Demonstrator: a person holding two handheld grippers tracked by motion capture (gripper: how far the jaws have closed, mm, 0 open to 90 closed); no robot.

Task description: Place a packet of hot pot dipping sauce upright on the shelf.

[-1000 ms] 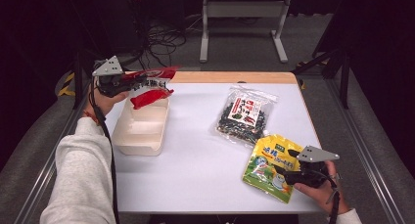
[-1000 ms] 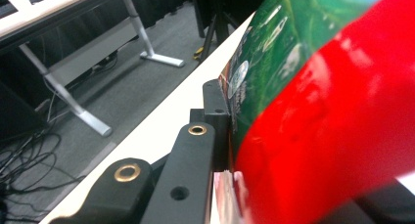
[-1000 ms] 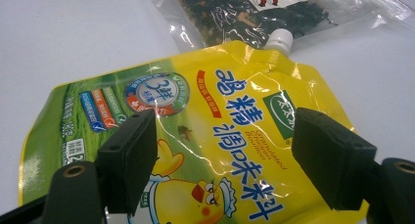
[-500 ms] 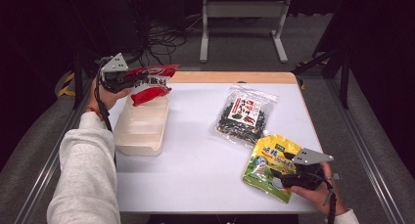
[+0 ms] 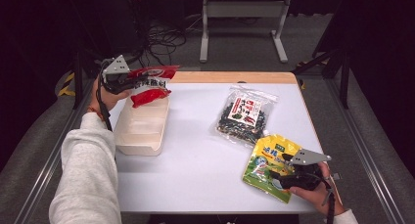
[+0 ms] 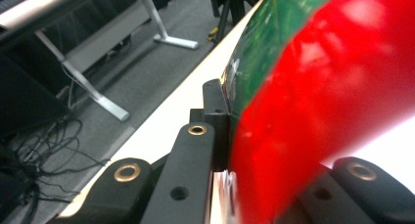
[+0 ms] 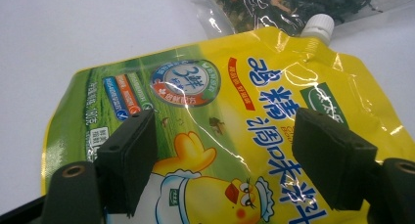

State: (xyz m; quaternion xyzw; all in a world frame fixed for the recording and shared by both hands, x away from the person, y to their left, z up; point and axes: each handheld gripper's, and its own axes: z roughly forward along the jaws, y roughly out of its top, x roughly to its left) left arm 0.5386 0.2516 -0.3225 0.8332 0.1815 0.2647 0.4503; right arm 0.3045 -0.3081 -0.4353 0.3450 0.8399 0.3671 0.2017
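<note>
My left gripper is shut on a red snack packet and holds it in the air over the far end of a beige tray. In the left gripper view the red packet is clamped between the black jaws and bulges out to the right. A yellow spouted pouch with a cartoon chick lies flat near the table's front right. My right gripper hovers at its near edge. In the right gripper view the pads stand wide apart above the pouch, open and not pressing on it.
A clear bag of dark dried seaweed lies just beyond the pouch, close to its white cap. The white table has a wooden far edge. Cables and a metal stand are on the floor behind.
The left gripper has raised the red packet slightly over the tray's far end. The right gripper has stayed over the yellow pouch.
</note>
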